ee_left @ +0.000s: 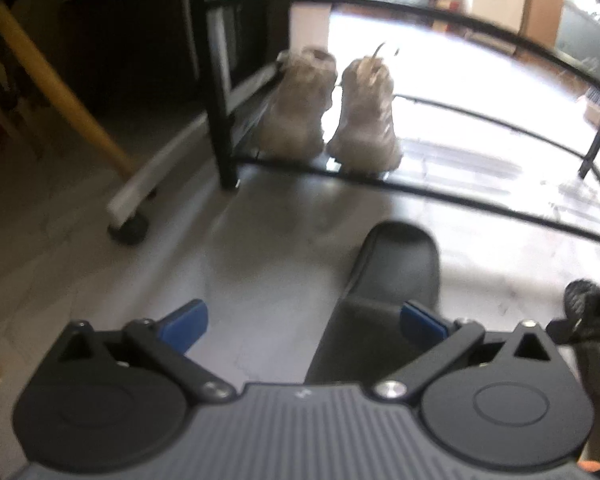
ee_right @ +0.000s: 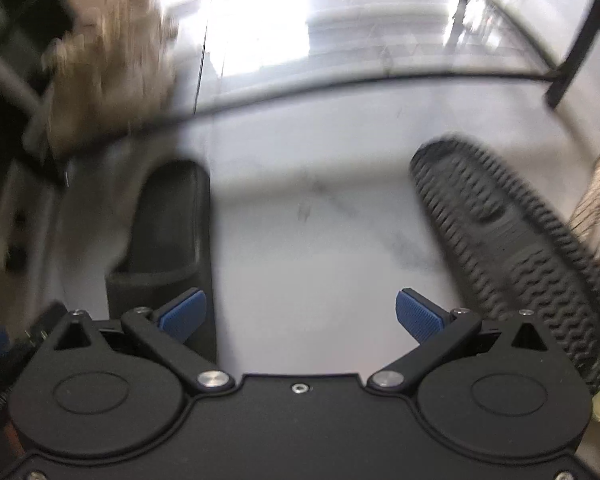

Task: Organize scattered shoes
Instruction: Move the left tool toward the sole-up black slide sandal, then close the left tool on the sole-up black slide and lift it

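Two beige sneakers [ee_left: 328,112] stand side by side on the bottom shelf of a black metal shoe rack [ee_left: 220,92], heels toward me. A black slide sandal [ee_left: 388,280] lies on the floor in front of the rack. My left gripper [ee_left: 304,324] is open above the floor, its right finger over the sandal's strap. In the right wrist view the same black sandal [ee_right: 168,232] lies at the left, and a second black shoe lies sole-up [ee_right: 512,256] at the right. My right gripper [ee_right: 300,316] is open over bare floor between them. The beige sneakers [ee_right: 104,68] are blurred at upper left.
The rack's thin black front rail [ee_right: 340,84] crosses ahead. A yellow wooden leg [ee_left: 60,88] and a white bar on a black caster [ee_left: 130,228] stand left of the rack. The floor is pale tile [ee_right: 320,240]. The other gripper's edge [ee_left: 592,316] shows at right.
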`<state>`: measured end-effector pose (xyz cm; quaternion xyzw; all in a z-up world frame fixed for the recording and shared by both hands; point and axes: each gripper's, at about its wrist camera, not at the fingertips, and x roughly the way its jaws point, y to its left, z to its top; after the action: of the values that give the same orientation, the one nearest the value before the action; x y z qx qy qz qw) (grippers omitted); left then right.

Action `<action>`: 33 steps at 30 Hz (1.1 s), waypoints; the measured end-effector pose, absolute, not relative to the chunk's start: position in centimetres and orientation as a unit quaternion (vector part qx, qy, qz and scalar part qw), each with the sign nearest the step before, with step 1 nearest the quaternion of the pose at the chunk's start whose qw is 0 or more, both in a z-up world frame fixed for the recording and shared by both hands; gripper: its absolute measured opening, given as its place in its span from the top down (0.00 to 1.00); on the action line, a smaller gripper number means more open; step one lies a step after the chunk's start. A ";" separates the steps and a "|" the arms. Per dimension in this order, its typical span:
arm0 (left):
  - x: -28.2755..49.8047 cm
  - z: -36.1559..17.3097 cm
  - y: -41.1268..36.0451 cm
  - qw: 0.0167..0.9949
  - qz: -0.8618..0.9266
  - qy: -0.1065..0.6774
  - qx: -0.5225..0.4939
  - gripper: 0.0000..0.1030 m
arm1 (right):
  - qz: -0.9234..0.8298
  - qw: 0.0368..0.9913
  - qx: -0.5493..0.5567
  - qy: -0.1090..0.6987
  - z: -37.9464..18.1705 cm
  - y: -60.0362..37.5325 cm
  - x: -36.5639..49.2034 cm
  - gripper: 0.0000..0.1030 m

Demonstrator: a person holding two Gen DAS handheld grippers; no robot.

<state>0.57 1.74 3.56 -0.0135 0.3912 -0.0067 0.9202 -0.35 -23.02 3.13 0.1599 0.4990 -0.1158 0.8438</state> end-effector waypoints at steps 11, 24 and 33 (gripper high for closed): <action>-0.4 4.8 -0.7 0.928 -0.106 0.357 -0.024 0.01 | -0.148 0.907 0.323 0.225 10.8 -30.4 -13.5 0.00; 0.7 5.9 -12.1 0.881 -0.303 0.361 0.034 0.01 | -0.248 0.881 0.402 0.034 9.8 -34.9 -25.1 0.00; 3.4 1.5 -20.2 0.754 -0.393 0.525 -0.029 0.01 | -0.213 0.858 0.467 0.029 8.2 -35.8 -25.5 0.00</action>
<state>3.41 -20.21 1.45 -0.0292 0.5248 -0.3931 0.7545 -25.54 -35.79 8.23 0.4665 0.0287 -0.2130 0.8580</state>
